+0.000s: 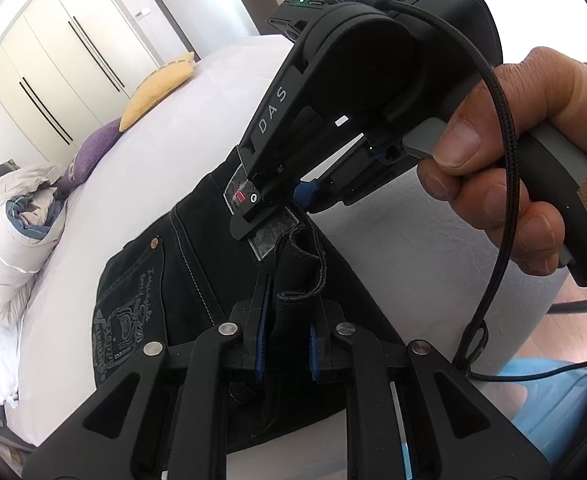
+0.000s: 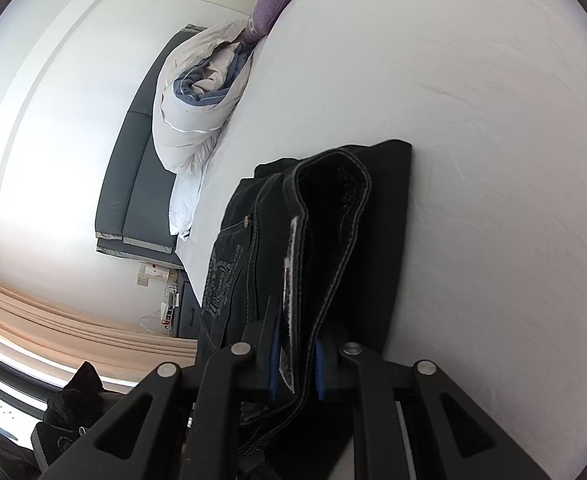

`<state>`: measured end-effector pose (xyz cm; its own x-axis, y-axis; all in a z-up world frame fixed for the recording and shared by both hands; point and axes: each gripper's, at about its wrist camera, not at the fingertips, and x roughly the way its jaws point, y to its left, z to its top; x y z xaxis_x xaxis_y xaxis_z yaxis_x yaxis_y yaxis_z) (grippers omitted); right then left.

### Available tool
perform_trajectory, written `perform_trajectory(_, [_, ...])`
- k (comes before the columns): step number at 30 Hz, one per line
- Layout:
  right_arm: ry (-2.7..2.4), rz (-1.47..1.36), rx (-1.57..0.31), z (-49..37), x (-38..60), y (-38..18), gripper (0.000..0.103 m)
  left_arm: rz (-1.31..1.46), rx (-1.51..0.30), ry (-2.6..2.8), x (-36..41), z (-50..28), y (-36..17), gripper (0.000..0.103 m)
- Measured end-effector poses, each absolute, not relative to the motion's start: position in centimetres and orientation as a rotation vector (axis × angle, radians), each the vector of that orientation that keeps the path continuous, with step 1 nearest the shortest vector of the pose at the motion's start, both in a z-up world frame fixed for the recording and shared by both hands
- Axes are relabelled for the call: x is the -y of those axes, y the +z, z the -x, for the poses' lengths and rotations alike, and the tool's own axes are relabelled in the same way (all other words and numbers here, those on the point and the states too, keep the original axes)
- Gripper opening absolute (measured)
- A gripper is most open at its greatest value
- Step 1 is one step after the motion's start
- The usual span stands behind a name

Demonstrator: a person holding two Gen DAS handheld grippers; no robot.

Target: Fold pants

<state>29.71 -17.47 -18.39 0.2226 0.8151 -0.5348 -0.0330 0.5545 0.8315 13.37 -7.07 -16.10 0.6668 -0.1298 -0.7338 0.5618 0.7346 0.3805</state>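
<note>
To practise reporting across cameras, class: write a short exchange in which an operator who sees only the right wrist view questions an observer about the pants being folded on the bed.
Operator: I only have the right wrist view. Is the left claw gripping anything?
Observer: Yes, it is shut on a fold of the black pants.
Operator: What holds my right claw?
Observer: A hand is wrapped around its handle.

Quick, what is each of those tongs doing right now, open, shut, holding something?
Left tongs: shut on the black pants.
Right tongs: shut on the pants' waistband edge.
</note>
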Motion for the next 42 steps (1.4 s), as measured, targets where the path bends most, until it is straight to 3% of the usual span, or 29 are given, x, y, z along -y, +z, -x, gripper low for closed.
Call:
perform_trajectory(5, [0.660, -0.809, -1.229, -29.8, 17.6, -19.8, 0.013, -0.647, -0.788, -0.410, 7.5, -13.6, -17.4, 0.016])
perform_trajectory(8, [0.675, -0.870, -1.229, -29.9, 18.2, -20.9, 0.013, -0.753, -0.719, -0.352, 8.5, -13.4, -18.9, 0.019])
perform_trajectory(11, [0.691, -0.856, -1.230, -29.8, 18.3, -20.2, 0.023, -0.738, -0.710, -0.374, 7.9, -12.8, -18.2, 0.026])
perform_trajectory(12, [0.688, -0.861, -1.229, -29.7, 18.6, -20.0, 0.027, -0.697, -0.725, -0.401, 7.2, -12.7, -17.6, 0.030])
perform_trajectory(15, [0.643, -0.888, -1.205, -29.5, 20.2, -19.3, 0.032, -0.545, -0.762, -0.447, 3.9, -12.4, -15.0, 0.066])
perform_trajectory(16, [0.611, -0.884, -1.194, -29.3, 21.0, -18.8, 0.033, -0.500, -0.743, -0.444, 2.5, -12.1, -13.8, 0.067])
perform_trajectory(22, [0.750, -0.903, -1.080, -29.6, 20.0, -13.6, 0.035, -0.234, -0.776, -0.409, -6.2, -15.9, -9.4, 0.065])
perform_trajectory(23, [0.792, -0.883, -1.074, -29.9, 18.9, -12.8, 0.033, -0.191, -0.781, -0.411, -7.4, -17.0, -9.2, 0.061])
perform_trajectory(25, [0.852, -0.842, -1.087, -30.4, 16.5, -12.1, 0.029, -0.117, -0.794, -0.415, -9.9, -20.0, -8.6, 0.037])
perform_trajectory(28, [0.852, -0.803, -1.176, -30.8, 13.7, -14.1, 0.016, 0.048, -0.860, -0.440, -12.3, -24.8, -8.6, 0.028])
perform_trajectory(30, [0.803, -0.774, -1.272, -30.2, 12.9, -16.7, 0.009, 0.126, -0.931, -0.466, -13.5, -28.3, -9.8, 0.015])
perform_trajectory(32, [0.739, -0.741, -1.354, -29.3, 12.9, -19.4, 0.000, 0.173, -0.989, -0.485, -14.3, -31.3, -11.4, 0.015])
perform_trajectory(37, [0.739, -0.776, -1.322, -28.4, 14.1, -20.9, 0.000, 0.229, -1.127, -0.498, -14.3, -35.1, -16.0, 0.014])
perform_trajectory(42, [0.742, -0.726, -1.313, -28.8, 13.5, -20.6, 0.000, 0.256, -1.118, -0.488, -16.5, -32.5, -16.5, 0.014])
